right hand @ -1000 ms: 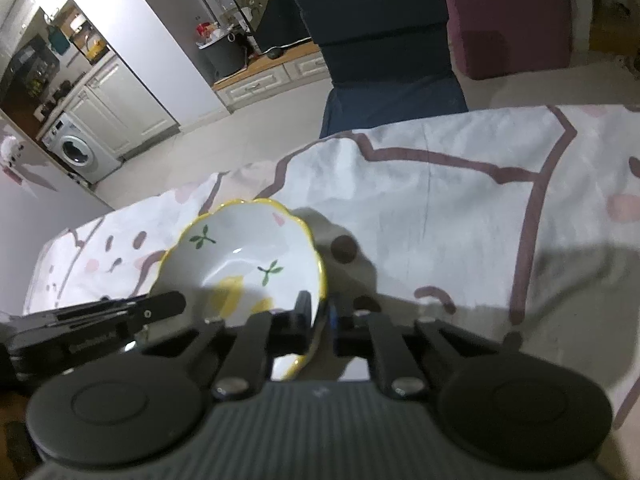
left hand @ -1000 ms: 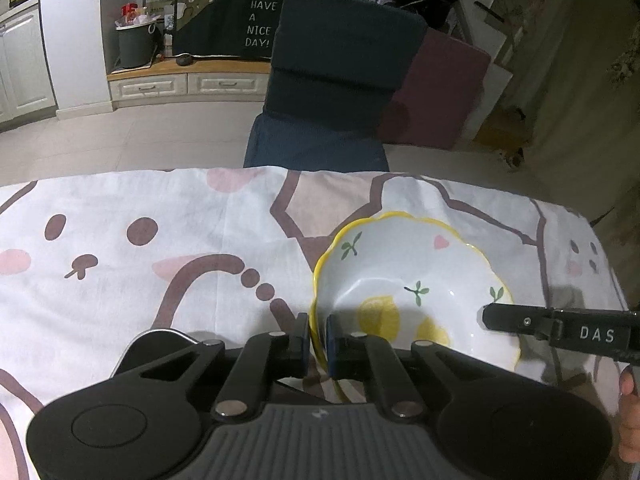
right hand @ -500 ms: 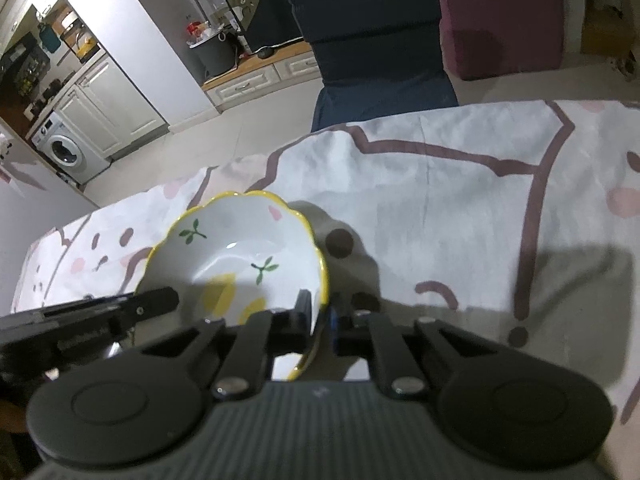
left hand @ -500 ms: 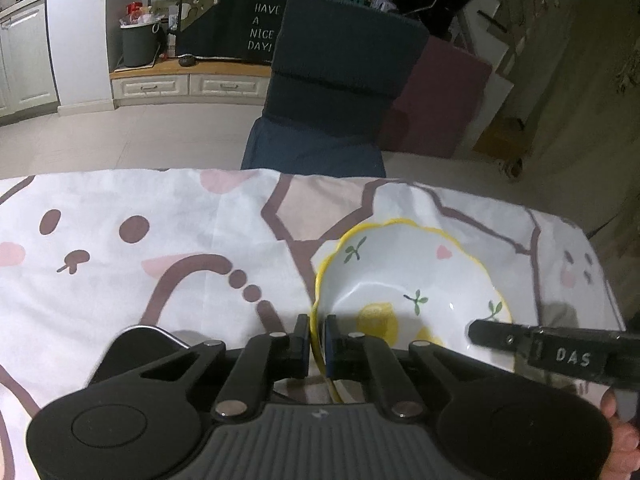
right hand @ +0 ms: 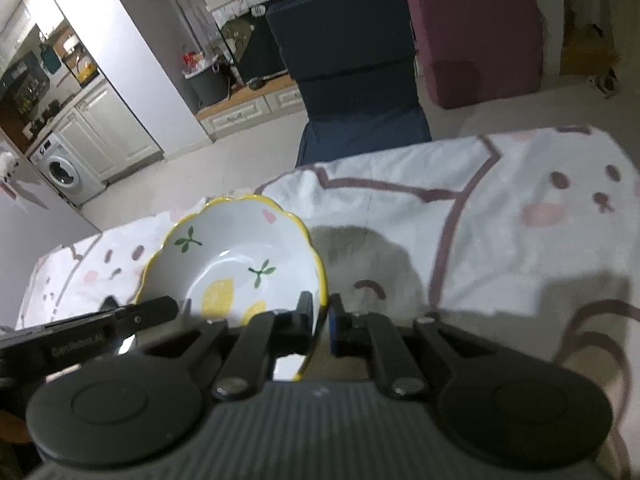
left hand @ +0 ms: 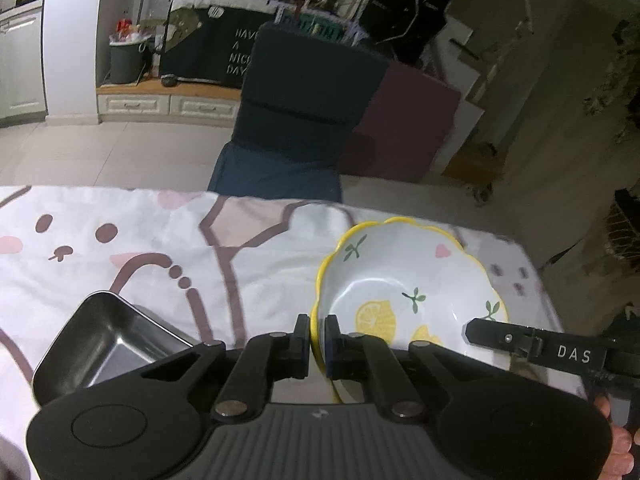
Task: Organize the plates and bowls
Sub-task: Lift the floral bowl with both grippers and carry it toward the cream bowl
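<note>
- The bowl (left hand: 404,280), white with a scalloped yellow rim and printed lemons, green sprigs and a pink heart, is held between the two grippers above the patterned cloth (left hand: 160,240); in the right wrist view its shadow falls on the cloth (right hand: 500,220) to the right of it.
- The left gripper (left hand: 317,344) is clamped narrowly on the bowl's left rim: the yellow edge runs down through the thin gap between its two black fingers, one inside the bowl and one outside.
- The right gripper (right hand: 320,320) pinches the opposite rim of the bowl (right hand: 240,256) in the same way, jaws nearly together with the yellow edge between them.
- Each gripper shows in the other's view as a black bar at the far side of the bowl: the right one at lower right, the left one at lower left.
- A finger of the person (left hand: 618,452) shows at the lower right edge of the left wrist view.
- A shiny metal tray (left hand: 108,344) with rounded corners lies on the cloth just left of the left gripper, apart from the bowl.
- Beyond the table stand a dark blue chair (left hand: 304,120) and a maroon cushion (left hand: 404,128).
</note>
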Demonstrator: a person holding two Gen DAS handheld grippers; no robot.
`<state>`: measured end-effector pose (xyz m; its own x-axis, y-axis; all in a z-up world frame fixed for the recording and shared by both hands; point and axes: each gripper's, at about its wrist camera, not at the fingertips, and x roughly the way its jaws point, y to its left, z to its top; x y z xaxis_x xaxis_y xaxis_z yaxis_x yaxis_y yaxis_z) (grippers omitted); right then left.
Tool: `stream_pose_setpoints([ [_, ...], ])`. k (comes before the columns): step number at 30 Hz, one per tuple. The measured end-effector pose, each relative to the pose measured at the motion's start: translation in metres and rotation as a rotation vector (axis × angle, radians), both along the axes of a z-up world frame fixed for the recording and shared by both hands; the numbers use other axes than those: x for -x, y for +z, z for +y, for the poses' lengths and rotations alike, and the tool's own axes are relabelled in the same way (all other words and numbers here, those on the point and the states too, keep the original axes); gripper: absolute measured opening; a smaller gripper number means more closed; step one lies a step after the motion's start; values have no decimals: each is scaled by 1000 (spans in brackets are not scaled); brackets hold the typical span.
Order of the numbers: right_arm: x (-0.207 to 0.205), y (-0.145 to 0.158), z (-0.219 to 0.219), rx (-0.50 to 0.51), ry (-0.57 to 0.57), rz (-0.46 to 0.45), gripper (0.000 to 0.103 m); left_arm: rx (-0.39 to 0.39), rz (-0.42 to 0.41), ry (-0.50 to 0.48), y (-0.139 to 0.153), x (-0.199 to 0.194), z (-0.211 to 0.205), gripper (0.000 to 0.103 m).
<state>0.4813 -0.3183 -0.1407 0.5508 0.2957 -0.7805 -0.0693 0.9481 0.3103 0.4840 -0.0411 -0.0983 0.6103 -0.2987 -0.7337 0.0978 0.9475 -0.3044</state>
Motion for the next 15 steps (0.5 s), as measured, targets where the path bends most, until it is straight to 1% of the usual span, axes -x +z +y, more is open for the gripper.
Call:
stream_pose_setpoints([
  [6,46,40,-22,-8,-11,-54,9,-5,-51,-17,43,47,-17,6],
  [10,81,63,-32,-7,-14,-87,9,-3,-76,-24,64,81,-23,6],
  [15,125,85,-42,-7,-17,-120,9,2,-101,-32,84,125,-27,7],
])
